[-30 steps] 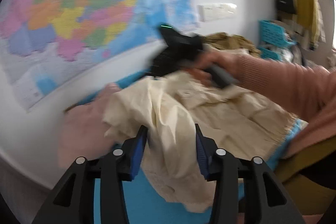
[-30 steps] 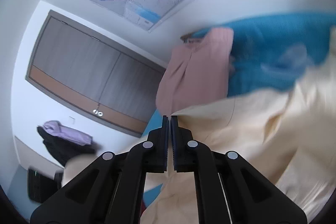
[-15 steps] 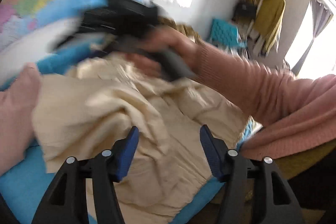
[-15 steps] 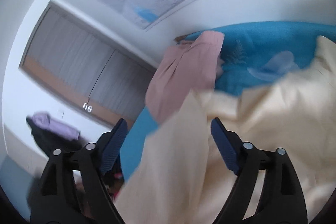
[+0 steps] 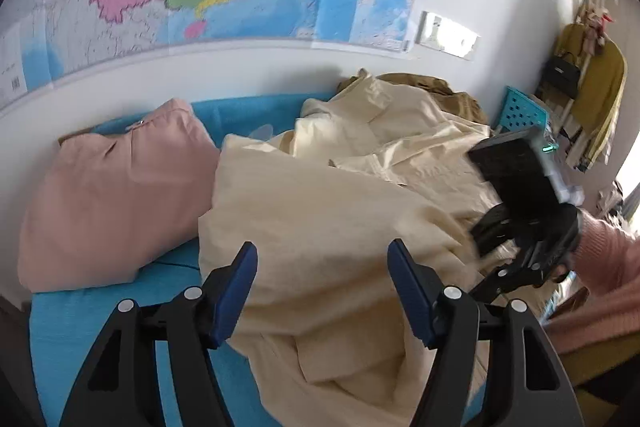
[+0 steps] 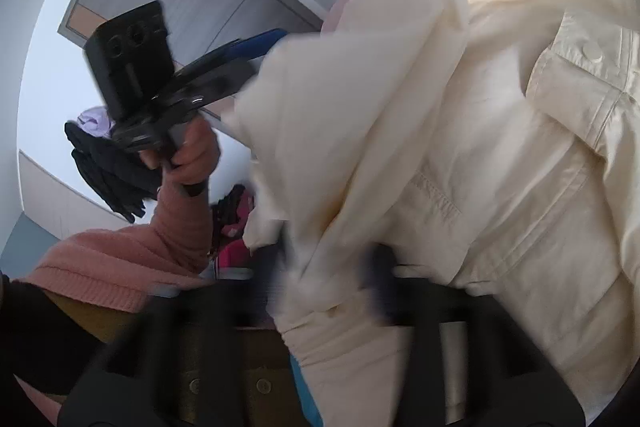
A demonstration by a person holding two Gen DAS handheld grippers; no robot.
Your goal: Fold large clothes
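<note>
While the cream jacket (image 5: pixel 360 211) is lying bunched on the blue bed (image 5: pixel 120 311), the left gripper (image 5: pixel 320 291) is gaping empty; the right gripper (image 6: pixel 328 287) is closing on 1 fold, next needing spreading flat.

Your left gripper (image 5: pixel 320 283) has just been opening, jaws apart over the cream jacket (image 5: pixel 340 211) on the blue cover (image 5: pixel 100 311); pink garment (image 5: pixel 116 195) lies beside it.
</note>
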